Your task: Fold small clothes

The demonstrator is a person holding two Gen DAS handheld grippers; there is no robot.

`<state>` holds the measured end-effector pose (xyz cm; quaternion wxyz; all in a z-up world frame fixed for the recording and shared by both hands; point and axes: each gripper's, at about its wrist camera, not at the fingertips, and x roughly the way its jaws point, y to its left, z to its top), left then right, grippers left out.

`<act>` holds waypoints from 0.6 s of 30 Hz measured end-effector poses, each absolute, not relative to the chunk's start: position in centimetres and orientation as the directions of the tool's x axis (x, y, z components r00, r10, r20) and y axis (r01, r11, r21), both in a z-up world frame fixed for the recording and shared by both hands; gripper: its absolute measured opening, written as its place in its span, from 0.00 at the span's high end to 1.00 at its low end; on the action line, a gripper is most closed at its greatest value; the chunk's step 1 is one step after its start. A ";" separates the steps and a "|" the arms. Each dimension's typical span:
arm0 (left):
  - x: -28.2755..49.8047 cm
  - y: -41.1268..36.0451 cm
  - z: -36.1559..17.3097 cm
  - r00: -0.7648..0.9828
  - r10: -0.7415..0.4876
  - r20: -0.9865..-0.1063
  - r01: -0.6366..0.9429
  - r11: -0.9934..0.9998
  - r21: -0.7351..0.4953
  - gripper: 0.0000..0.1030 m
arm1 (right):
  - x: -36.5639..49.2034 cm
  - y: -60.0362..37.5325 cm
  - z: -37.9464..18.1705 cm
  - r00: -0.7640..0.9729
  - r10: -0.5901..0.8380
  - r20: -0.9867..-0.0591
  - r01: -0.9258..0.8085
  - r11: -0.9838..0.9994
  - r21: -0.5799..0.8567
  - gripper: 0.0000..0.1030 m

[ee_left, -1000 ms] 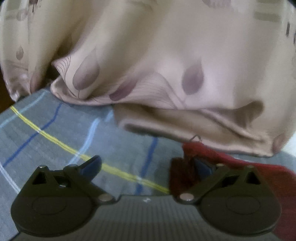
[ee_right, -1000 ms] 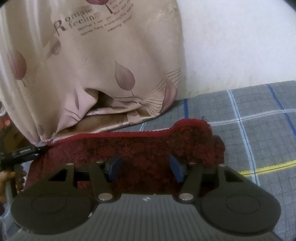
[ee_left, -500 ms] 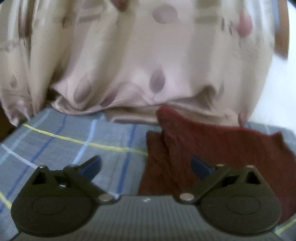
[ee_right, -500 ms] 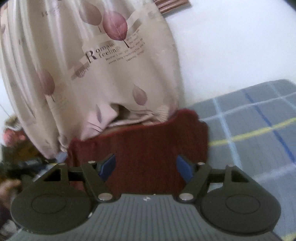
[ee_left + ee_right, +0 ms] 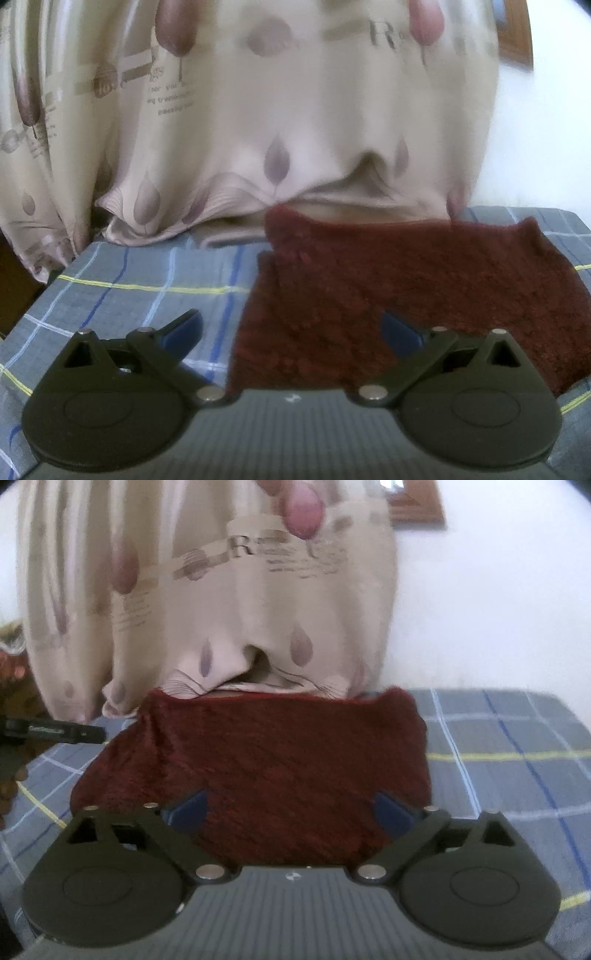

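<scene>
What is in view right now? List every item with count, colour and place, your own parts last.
dark red fuzzy garment: one, dark red, lying flat on the checked cloth, far edge against the curtain's hem.
grey checked cloth: one, grey with blue, white and yellow lines, covering the surface under everything.
beige leaf-print curtain: one, beige with mauve leaves and lettering, hanging behind the garment.
white wall: one, white, right of the curtain.
brown wooden frame: one, brown, on the wall, top.
left gripper: one, black with blue pads, jaws wide, nothing held.
right gripper: one, black with blue pads, jaws opening, nothing gripped.
</scene>
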<state>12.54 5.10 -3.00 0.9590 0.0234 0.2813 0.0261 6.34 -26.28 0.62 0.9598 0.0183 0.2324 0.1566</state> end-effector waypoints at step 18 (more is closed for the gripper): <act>14.1 6.0 -4.1 0.811 0.088 -0.578 -0.078 0.996 0.043 0.00 | 5.9 -22.4 2.8 0.859 0.273 -0.433 -0.263 0.961 0.085 0.00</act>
